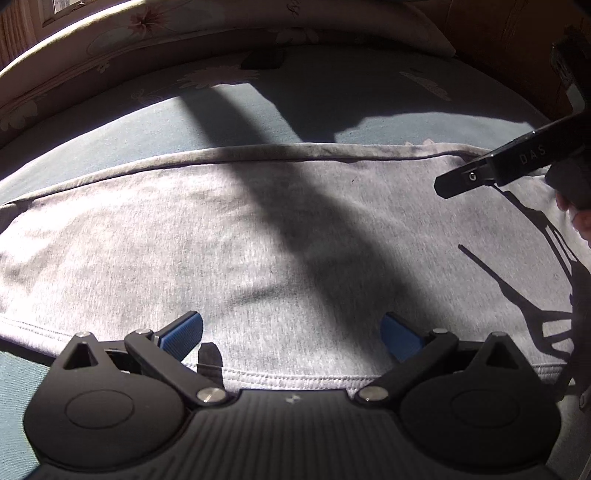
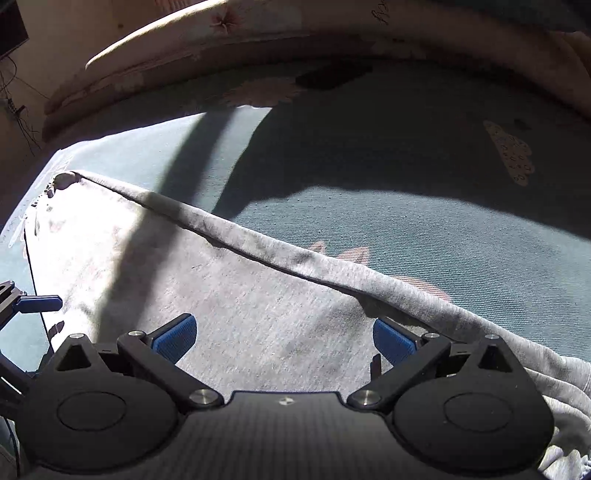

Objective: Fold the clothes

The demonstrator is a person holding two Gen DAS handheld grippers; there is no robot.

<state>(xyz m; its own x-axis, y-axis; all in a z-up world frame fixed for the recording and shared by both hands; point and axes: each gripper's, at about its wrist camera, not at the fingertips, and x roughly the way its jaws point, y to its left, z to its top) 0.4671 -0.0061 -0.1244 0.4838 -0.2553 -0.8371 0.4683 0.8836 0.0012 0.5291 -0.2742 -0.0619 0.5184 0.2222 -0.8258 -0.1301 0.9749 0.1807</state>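
While both tools hover low over the bed, the left gripper (image 1: 291, 332) has its blue pads (image 1: 184, 334) spread wide, nothing between them; the right gripper (image 2: 282, 336) is likewise spread and empty. Directly ahead of and beneath both lies the grey garment (image 1: 221, 240), flat on the teal bedsheet (image 1: 110, 125).

Key relation: the garment's long axis runs left-right across the left view. Its stitched near hem (image 1: 295, 380) sits just in front of the left gripper's body, and its folded far edge (image 1: 258, 153) lies beyond the fingers. From the right wrist view that same folded edge (image 2: 258, 243) slants from far left down to near right, passing close by the right-hand pad (image 2: 393, 341). Judgement: left is nearer the hem, right nearer the folded edge.

Count: one garment, two grippers, one sheet. A floral pillow or cushion (image 1: 184, 22) lies at the back; its number cannot be told.
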